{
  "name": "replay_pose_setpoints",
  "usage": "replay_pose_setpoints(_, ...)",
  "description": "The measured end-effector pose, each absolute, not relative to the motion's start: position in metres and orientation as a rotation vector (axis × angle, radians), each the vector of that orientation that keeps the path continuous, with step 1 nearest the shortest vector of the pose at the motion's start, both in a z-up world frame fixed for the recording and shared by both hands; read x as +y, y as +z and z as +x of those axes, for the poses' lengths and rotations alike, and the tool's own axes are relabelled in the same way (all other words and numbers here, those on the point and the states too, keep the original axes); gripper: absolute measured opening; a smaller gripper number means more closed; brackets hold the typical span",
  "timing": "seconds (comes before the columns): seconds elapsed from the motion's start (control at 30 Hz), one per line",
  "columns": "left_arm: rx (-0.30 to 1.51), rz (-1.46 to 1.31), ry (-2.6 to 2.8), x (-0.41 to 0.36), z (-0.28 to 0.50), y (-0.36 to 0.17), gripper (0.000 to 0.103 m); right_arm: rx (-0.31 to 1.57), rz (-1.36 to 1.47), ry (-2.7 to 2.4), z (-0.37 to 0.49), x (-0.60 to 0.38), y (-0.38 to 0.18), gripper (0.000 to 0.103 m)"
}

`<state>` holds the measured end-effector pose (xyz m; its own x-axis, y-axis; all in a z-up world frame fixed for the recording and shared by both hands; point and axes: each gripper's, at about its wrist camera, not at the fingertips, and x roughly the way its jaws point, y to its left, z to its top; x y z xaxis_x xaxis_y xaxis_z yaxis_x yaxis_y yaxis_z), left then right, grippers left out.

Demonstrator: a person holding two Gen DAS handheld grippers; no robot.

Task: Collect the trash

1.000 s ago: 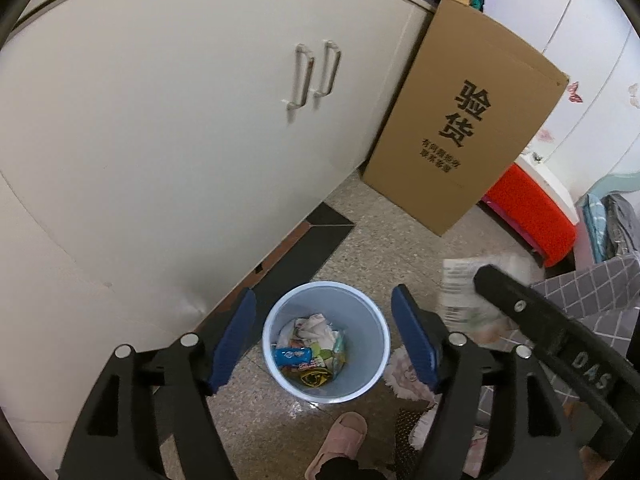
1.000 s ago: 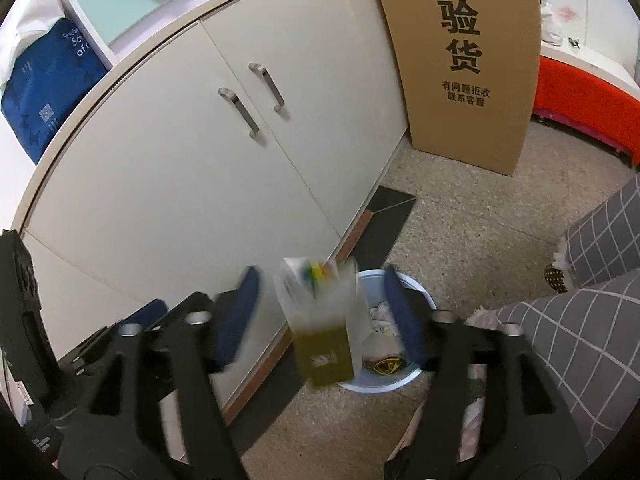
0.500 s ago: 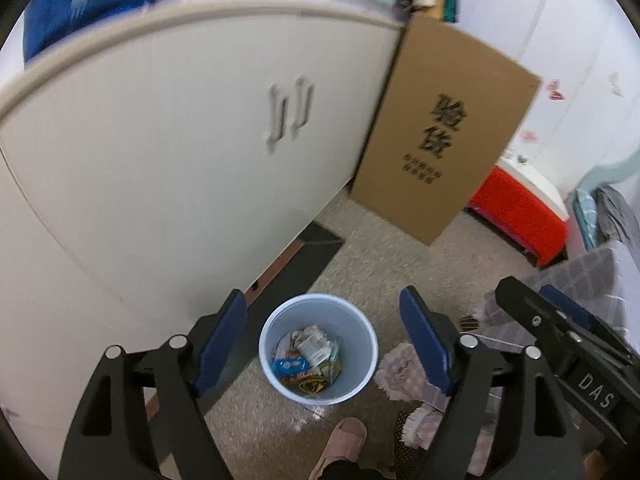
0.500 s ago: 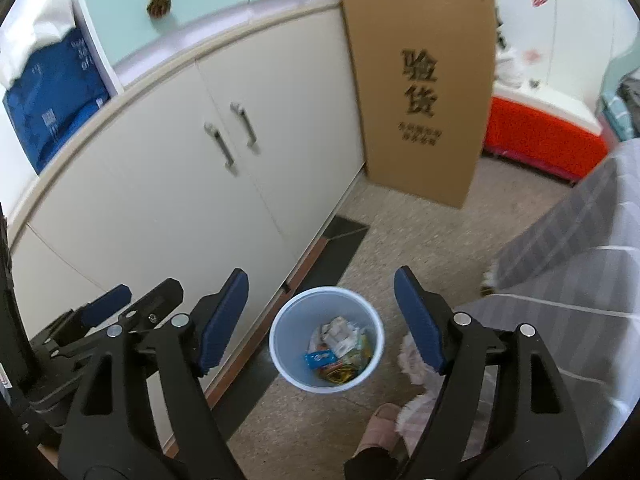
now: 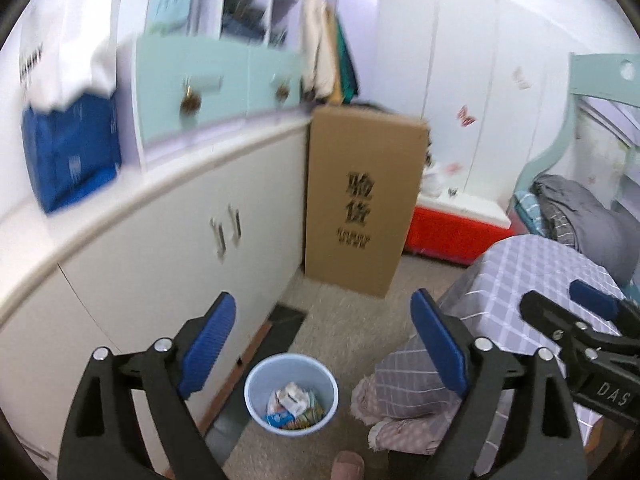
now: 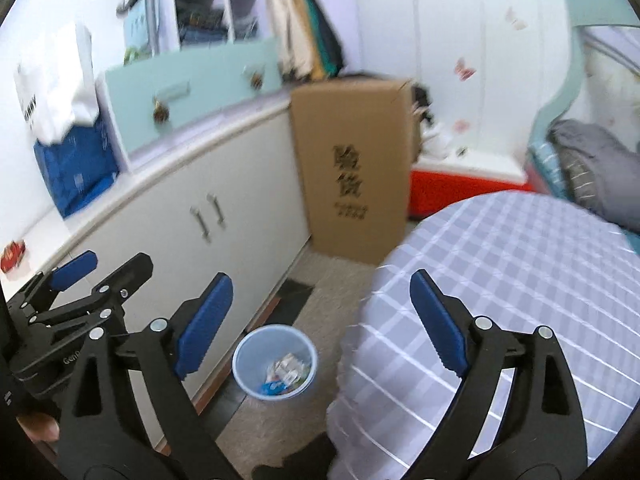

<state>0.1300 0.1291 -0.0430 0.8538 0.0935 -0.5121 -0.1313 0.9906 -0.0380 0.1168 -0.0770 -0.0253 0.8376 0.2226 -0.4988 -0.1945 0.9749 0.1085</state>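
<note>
Because nothing lies between their blue pads, we read both tools as empty: the left tool point(image 5: 323, 346) has its jaws wide apart and opening further, and the right tool point(image 6: 322, 326) likewise. In the left wrist view the right tool appears at the lower right, and in the right wrist view the left tool appears at the lower left, so we hold the two side by side, both angled downward toward the floor.

Framed between the pads in each view is the bin point(image 5: 291, 394), a pale blue round pail standing on the speckled floor point(image 5: 348, 320), close to the foot of the white cabinet point(image 5: 168, 264). We judge it is placed there, between cabinet and desk, so that items can be dropped straight down from either hand. Inside it we see the trash point(image 5: 294, 402), crumpled wrappers and paper, resting at the bottom.

To the right, the checked cloth point(image 6: 500, 280) drapes over the rounded edge of the desk and hangs nearly to the floor beside the bin. No further trash shows on the cloth's visible part. Beyond stands a tall cardboard box point(image 5: 360, 200), upright against the cabinet's end.
</note>
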Motion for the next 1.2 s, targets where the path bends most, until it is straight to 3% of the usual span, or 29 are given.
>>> replay_pose_setpoints(0.6,0.306,0.000,-0.073,0.031,0.002,0.026,0.094,0.269,0.051,0.054,-0.031,-0.148,0.020,0.092)
replay_pose_setpoints(1.2,0.247,0.054,-0.089,0.008,-0.029,0.029,0.094,0.250,0.076,0.064,-0.059,-0.159,0.012,0.093)
